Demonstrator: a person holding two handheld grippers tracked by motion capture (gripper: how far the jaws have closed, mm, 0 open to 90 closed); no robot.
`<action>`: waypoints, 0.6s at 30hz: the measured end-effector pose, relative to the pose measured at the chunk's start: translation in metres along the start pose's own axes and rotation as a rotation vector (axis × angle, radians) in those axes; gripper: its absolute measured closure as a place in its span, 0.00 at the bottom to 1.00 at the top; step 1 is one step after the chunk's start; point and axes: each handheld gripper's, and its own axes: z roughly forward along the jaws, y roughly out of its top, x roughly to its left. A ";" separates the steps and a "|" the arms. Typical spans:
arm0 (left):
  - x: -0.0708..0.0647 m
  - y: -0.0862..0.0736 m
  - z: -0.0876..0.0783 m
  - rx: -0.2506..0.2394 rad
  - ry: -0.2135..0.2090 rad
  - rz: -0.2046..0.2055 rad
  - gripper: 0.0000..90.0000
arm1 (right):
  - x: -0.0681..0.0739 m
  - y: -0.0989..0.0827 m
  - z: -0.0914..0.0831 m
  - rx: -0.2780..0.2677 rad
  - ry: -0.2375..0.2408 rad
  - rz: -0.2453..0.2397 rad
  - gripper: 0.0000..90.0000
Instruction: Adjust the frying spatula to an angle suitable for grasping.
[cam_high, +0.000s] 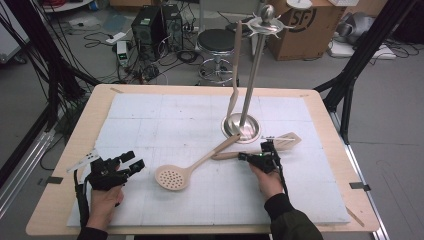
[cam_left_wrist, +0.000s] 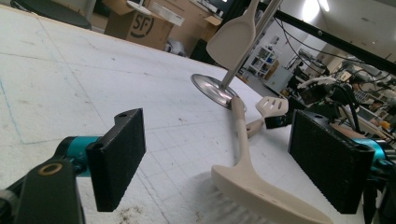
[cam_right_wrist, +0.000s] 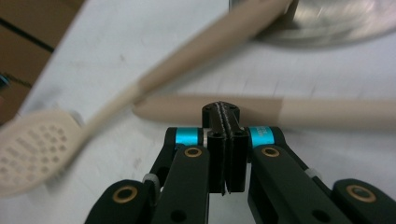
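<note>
R gripper (cam_high: 253, 156) jaws closed, empty, ctr-right by slotted spatula (cam_high: 286, 142) handle; L gripper (cam_high: 131, 162) open, lower left. Utensil stand (cam_high: 242, 125), upper ctr, holds one spatula (cam_high: 235, 75).

skimmer (cam_right_wrist: 35, 149) blurred, bowl cut off by edge

**Beyond the work: table, floor and clutter**

White gridded foam mat (cam_high: 150, 120) covers the pale wooden table (cam_high: 90, 125). Behind it, a black round stool (cam_high: 217, 41) on the grey floor, black boxy electronics units (cam_high: 155, 25) amid tangled cables, and a brown cardboard box (cam_high: 310, 25) at the right.
</note>
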 end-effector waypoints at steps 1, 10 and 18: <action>0.000 0.000 0.000 0.000 0.001 -0.001 0.22 | -0.004 0.002 -0.004 -0.018 0.003 0.017 1.00; 0.000 0.000 0.000 0.000 0.003 0.000 0.22 | -0.041 0.035 -0.022 -0.034 -0.167 0.039 1.00; 0.000 0.000 0.000 0.004 0.002 -0.002 0.22 | -0.052 0.039 -0.013 0.006 -0.258 0.000 1.00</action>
